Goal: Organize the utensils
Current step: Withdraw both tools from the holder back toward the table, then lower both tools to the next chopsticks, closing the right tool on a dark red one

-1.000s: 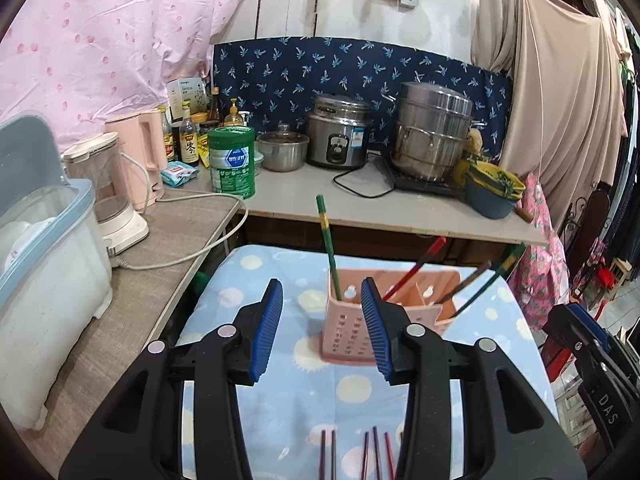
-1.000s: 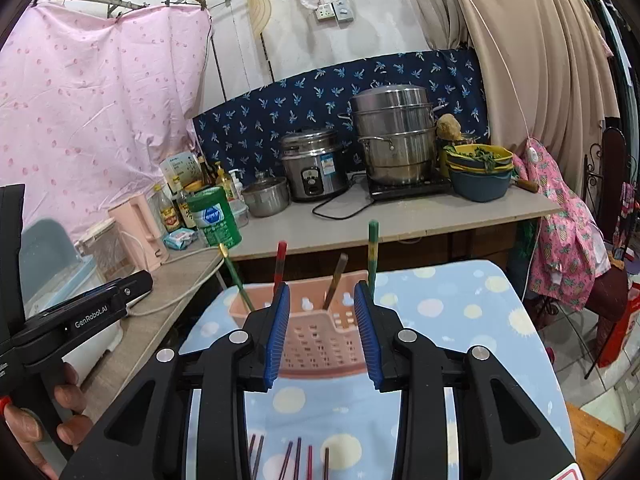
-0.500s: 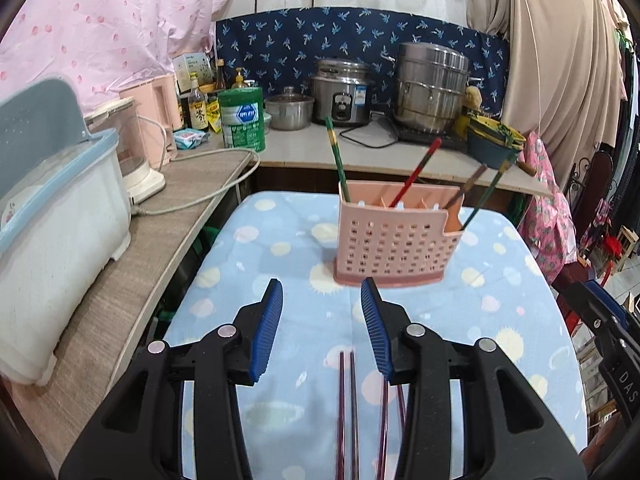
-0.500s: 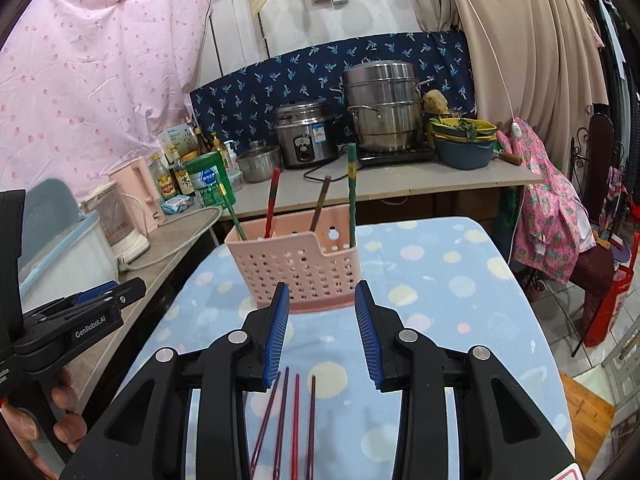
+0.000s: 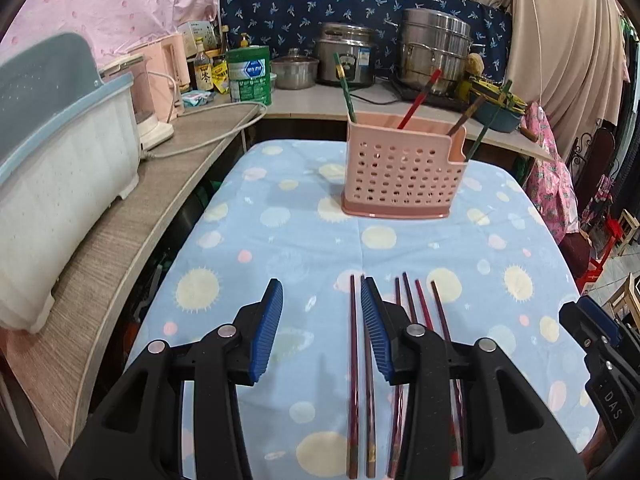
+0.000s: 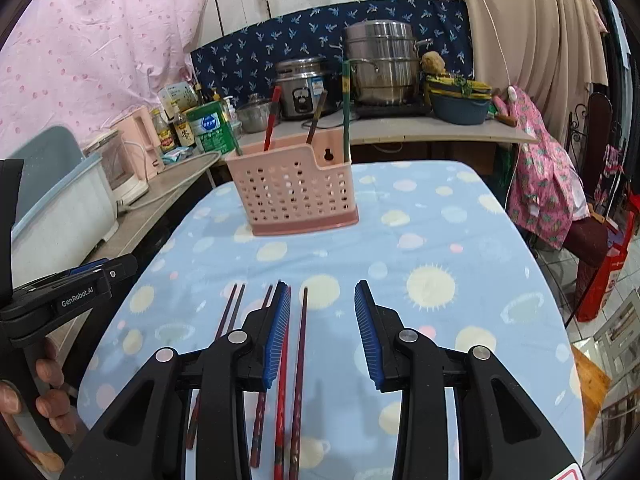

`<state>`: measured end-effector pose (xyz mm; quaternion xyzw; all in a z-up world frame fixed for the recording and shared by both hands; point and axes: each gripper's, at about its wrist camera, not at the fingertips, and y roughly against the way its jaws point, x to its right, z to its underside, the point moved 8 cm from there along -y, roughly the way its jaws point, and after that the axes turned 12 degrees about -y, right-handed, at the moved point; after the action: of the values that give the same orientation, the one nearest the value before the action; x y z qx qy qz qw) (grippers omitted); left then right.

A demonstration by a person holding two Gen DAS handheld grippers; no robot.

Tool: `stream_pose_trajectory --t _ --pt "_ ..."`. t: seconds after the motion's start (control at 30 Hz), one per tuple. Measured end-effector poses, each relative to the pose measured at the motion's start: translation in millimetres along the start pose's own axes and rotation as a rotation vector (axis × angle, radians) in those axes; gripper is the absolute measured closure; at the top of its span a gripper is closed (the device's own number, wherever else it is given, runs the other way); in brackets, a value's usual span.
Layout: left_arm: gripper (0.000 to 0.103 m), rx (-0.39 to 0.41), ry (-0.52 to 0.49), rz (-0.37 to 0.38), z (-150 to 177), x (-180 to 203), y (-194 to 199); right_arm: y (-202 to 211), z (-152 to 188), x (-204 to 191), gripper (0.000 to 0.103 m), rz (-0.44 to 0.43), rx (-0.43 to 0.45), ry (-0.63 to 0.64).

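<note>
Right now your left gripper hangs above the near end of the blue spotted tablecloth with its blue-padded jaws partly apart and nothing clamped between them. The loose chopsticks lie side by side on the cloth, running near to far. In the left wrist view the leftmost one shows in the gap just inside the right-hand pad, the next one is partly covered by that pad, and the rest lie to the right of it.

Your right gripper stands the same way: jaws partly apart, gripping nothing. In its view one chopstick lies in the gap just right of the left-hand pad, a red one runs right under that pad, and the others lie further left. Whether either gripper touches the cloth or a chopstick, you cannot tell from these views.

The pink utensil holder stands upright at the far middle of the table, well apart from both grippers, with a green chopstick, a red one, a brown one and another green one leaning out of it.

As for writing, the left gripper's side, seen at the left edge of the right wrist view, reads "GenRobot.AI". The right gripper's body at the right edge of the left wrist view shows "DAS". The green canister on the far counter has a blue label whose text is too small to read.
</note>
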<state>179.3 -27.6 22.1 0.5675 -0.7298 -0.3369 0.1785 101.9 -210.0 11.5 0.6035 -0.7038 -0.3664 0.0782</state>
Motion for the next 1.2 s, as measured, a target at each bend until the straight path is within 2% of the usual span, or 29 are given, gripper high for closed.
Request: stream_pose_trajectory --t 0.67,1.03,1.2 --pt "0.064 -0.169 -0.002 0.034 96 5 -18 -13 101 14 0.07 0.044 -0.177 0.048" --pt "0.064 -0.216 -0.018 0.045 119 11 -22 -24 129 11 0.071 0.045 -0.237 0.067" --pt "0.064 -0.225 -0.024 0.052 123 13 -23 -27 135 11 0.08 0.044 -0.252 0.072"
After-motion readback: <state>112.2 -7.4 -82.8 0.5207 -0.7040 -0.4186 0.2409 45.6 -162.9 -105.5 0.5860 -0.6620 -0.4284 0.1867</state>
